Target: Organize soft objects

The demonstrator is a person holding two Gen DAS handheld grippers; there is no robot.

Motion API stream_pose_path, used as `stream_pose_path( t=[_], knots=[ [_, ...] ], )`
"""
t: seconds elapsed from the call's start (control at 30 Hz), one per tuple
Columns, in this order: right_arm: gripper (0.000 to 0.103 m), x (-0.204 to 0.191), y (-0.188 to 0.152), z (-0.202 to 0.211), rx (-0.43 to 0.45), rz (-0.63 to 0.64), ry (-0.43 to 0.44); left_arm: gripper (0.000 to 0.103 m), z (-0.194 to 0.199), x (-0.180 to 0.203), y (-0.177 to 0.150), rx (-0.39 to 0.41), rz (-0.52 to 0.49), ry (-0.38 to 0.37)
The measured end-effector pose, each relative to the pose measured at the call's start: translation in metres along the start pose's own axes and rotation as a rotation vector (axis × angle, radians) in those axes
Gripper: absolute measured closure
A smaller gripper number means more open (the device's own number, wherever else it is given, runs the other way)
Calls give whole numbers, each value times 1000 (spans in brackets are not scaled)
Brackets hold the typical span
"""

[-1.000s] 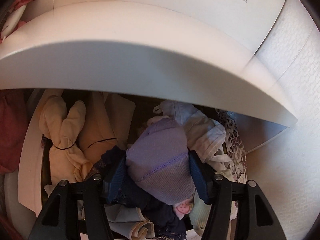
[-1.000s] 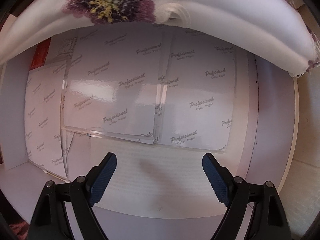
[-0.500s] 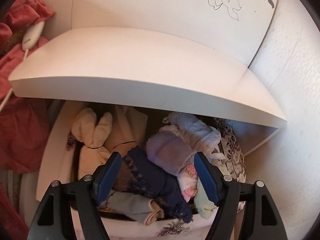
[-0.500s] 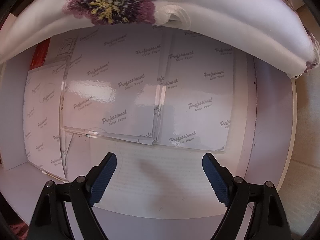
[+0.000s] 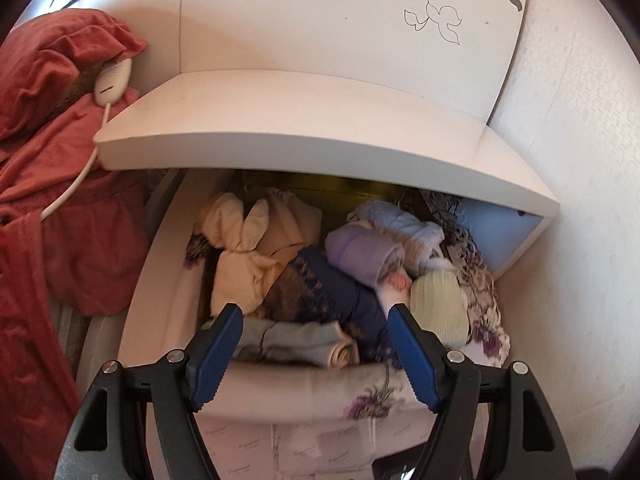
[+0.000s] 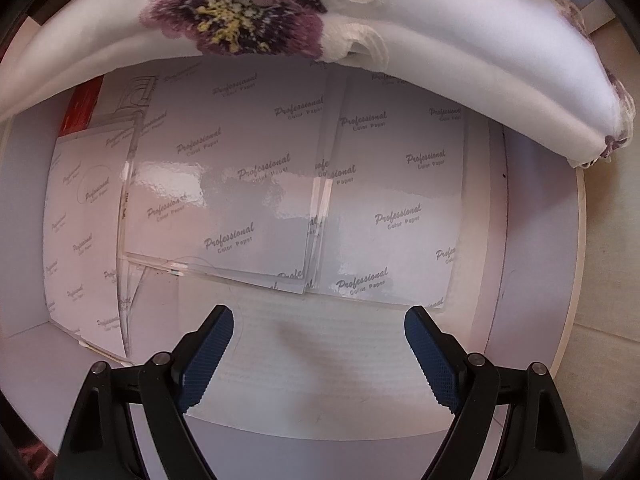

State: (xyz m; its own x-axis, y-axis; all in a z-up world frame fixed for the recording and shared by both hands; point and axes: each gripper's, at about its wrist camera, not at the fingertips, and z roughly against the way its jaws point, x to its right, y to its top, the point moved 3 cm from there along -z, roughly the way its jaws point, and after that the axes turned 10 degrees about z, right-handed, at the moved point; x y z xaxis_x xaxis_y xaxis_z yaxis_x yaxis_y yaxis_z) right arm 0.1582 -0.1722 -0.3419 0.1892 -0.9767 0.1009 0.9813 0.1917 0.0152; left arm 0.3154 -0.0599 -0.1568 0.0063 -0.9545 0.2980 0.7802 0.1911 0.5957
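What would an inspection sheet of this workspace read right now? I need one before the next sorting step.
Surface: white nightstand top, bare; open drawer below.
Job's things: lavender roll, navy patterned roll, cream bundle, pale green roll, packed in drawer.
Clutter: printed paper sheets in lower drawer.
Grippers: left claw open, empty; right claw open, empty.
Cables: white corded controller on red bedding.
Surroundings: floral-decal panel.
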Motion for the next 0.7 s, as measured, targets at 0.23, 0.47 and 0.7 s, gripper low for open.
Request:
stream_pose_path(
  t=[0.23,0.47,0.7],
  knots=[
    [15,-7,-3,7,17,14,-23,27,18,-14,-21,8,-5,19],
    [15,-10,-12,15,24,28,-33,27,28,-32,-41,-2,10,37],
    [15,-15,-26,17,37,37,-45,27,37,-46,-59,-13,17,57]
  ],
)
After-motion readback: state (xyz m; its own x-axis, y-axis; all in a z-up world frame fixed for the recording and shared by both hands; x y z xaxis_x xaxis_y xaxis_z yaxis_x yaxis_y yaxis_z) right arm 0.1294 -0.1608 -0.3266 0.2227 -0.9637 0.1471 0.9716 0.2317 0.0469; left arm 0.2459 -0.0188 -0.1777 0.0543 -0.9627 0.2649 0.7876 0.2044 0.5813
